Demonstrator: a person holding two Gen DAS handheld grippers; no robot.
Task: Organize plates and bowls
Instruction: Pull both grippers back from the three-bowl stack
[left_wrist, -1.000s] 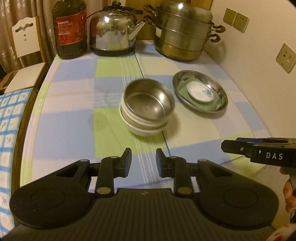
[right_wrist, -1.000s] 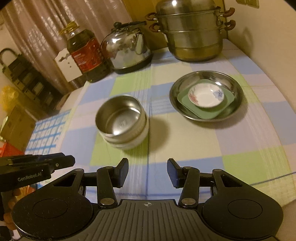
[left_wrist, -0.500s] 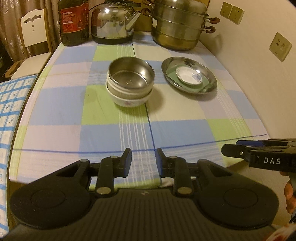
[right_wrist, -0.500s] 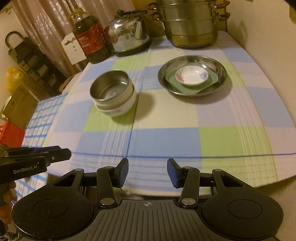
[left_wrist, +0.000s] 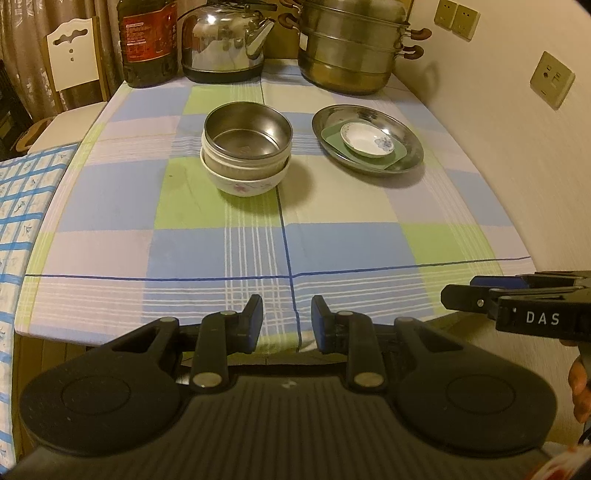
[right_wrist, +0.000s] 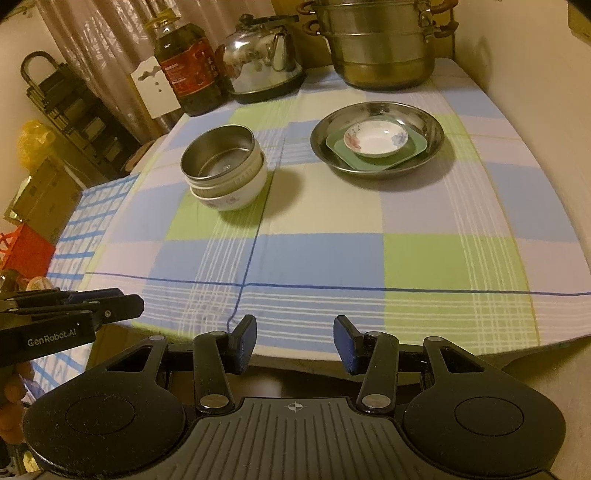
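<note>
A steel bowl (left_wrist: 248, 133) (right_wrist: 218, 159) is nested in a stack on a white floral bowl (left_wrist: 244, 183) (right_wrist: 232, 195) near the table's middle. To its right a steel plate (left_wrist: 369, 114) (right_wrist: 375, 110) carries a green square plate (left_wrist: 330, 136) (right_wrist: 338, 147) with a small white floral dish (left_wrist: 366, 139) (right_wrist: 376, 140) on top. My left gripper (left_wrist: 287, 325) (right_wrist: 129, 306) hangs open and empty over the table's near edge. My right gripper (right_wrist: 294, 341) (left_wrist: 448, 297) is open wider, also empty, at the same edge. Both are far from the dishes.
At the table's back stand an oil bottle (left_wrist: 147, 40), a steel kettle (left_wrist: 225, 40) and a tall stacked steamer pot (left_wrist: 351, 48). A wall with sockets (left_wrist: 550, 83) runs along the right. A white chair (left_wrist: 72, 59) and a checked cloth (left_wrist: 22, 206) lie to the left.
Both grippers have drawn back from the dishes toward the table's near edge, so the bowls and plates look farther away. Jaw openings are unchanged and the dishes have not moved.
</note>
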